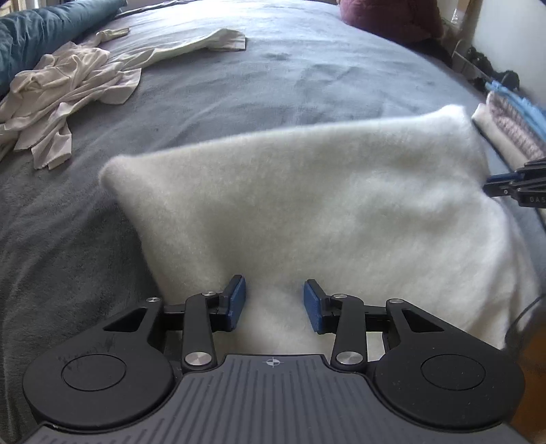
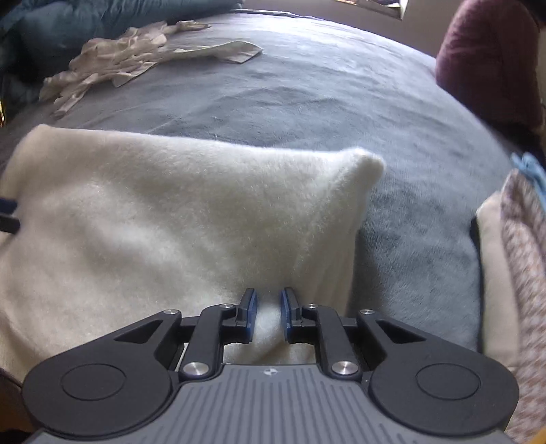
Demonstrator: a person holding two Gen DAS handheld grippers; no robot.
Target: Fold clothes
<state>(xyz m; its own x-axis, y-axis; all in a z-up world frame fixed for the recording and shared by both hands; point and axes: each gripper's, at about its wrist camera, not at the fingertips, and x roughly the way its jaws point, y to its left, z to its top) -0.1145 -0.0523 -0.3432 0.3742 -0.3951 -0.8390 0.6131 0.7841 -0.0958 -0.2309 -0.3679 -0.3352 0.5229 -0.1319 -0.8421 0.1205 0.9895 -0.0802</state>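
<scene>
A white fleecy garment (image 1: 324, 205) lies spread over the grey bed cover (image 1: 290, 75), its far edge and two far corners showing. My left gripper (image 1: 274, 293) holds its near left part: a thick fold of the fleece fills the gap between the blue pads (image 1: 237, 300). My right gripper (image 2: 268, 300) is shut on the garment (image 2: 170, 211) near its right side, with a thin ridge of fleece pinched between nearly closed pads. At the right edge of the left wrist view the right gripper (image 1: 512, 186) appears, and the left gripper's fingers (image 2: 6, 215) show at the left edge of the right wrist view.
Crumpled cream clothes (image 1: 61, 99) (image 2: 129, 51) lie at the far left of the bed. A stack of folded clothes (image 1: 505, 126) (image 2: 518, 259) sits at the right edge. A maroon bundle (image 2: 491, 58) and a teal duvet (image 1: 41, 27) border the far side.
</scene>
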